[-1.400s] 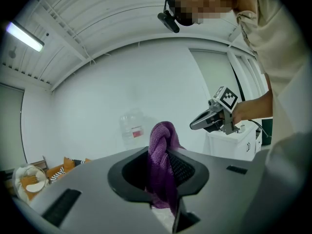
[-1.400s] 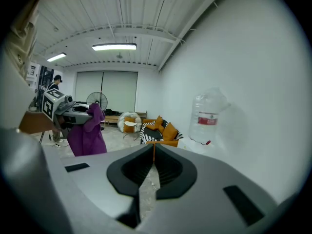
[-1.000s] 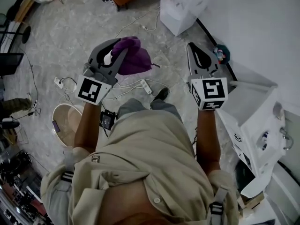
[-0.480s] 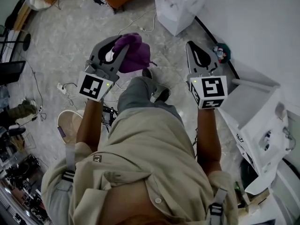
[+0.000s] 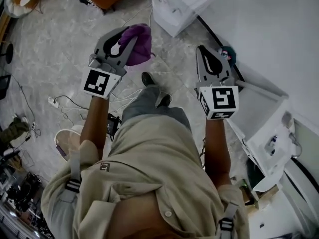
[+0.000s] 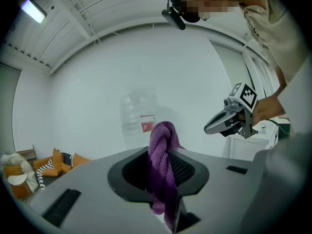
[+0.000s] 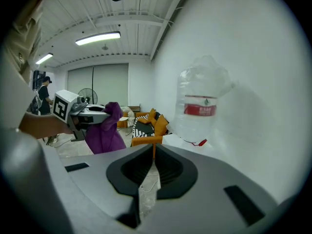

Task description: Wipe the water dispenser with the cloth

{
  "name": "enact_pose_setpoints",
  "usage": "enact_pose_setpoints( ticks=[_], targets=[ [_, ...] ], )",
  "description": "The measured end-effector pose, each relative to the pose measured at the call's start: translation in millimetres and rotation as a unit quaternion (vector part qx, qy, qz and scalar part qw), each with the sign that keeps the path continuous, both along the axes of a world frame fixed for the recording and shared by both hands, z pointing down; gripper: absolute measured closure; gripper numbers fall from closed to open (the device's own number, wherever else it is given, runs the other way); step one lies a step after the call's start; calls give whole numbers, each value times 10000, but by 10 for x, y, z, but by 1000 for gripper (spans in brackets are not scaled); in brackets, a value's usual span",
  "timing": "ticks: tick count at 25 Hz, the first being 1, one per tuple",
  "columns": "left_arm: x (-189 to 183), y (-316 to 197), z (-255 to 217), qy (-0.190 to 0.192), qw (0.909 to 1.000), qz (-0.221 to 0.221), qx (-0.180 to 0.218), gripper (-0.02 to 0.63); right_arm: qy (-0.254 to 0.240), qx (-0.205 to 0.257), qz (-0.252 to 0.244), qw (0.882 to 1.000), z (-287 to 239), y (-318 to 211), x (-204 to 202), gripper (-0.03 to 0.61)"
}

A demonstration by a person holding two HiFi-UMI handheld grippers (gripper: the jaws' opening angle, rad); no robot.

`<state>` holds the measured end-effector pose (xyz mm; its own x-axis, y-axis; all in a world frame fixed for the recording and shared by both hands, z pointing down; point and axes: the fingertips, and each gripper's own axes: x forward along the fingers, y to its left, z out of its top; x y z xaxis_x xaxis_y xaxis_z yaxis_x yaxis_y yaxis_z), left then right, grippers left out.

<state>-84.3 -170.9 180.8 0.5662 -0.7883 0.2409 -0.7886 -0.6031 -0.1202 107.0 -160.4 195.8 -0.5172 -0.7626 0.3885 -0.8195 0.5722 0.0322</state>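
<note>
Wiping has not begun, as far as I can judge: the crumpled purple cloth [image 5: 138, 45] is clamped between the left gripper's [image 5: 122, 38] fingers. It bunches above their tips and hangs below them, touching nothing else. The right gripper's [image 7: 154, 152] fingers are pressed together on nothing. The white water dispenser with its clear plastic bottle [image 7: 202, 101] stands ahead of both grippers' fingers, well apart, so the approach and every stroke are left.
</note>
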Motion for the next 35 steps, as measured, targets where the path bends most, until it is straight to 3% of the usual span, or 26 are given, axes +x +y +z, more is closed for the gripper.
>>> enact_pose_setpoints(
  ticks=[5,12,14,19,22,25,29,35],
  targets=[
    [-178,-662,164,357,9987,-297,221,526,103,-131,-11,9999,179,-458,-129,551],
    [-502,-1273,633,457,9917,-1148,357,526,159,-211,-375,9989,615,-988,-297,549],
    [-586,-1395,839,338,9883,-1405,486,526,215,-194,-484,9984,841,-1110,-288,549],
    [-793,-1643,1551,-409,9782,-1906,722,526,339,-179,-734,9966,1430,-1372,-253,549],
    [-691,-1753,1933,-555,9787,-1782,856,526,385,-167,-806,9959,1845,-1455,-280,549],
    [-560,-1784,2464,-629,9838,-1569,593,526,327,-189,-864,9955,2241,-1484,-358,549],
    [-671,-1881,3117,-204,9845,-1719,290,526,297,-88,-986,9947,2685,-1546,-549,549],
    [-731,-2082,3983,37,9830,-1807,310,526,215,16,-870,9960,3391,-1652,-664,549]
  ],
)
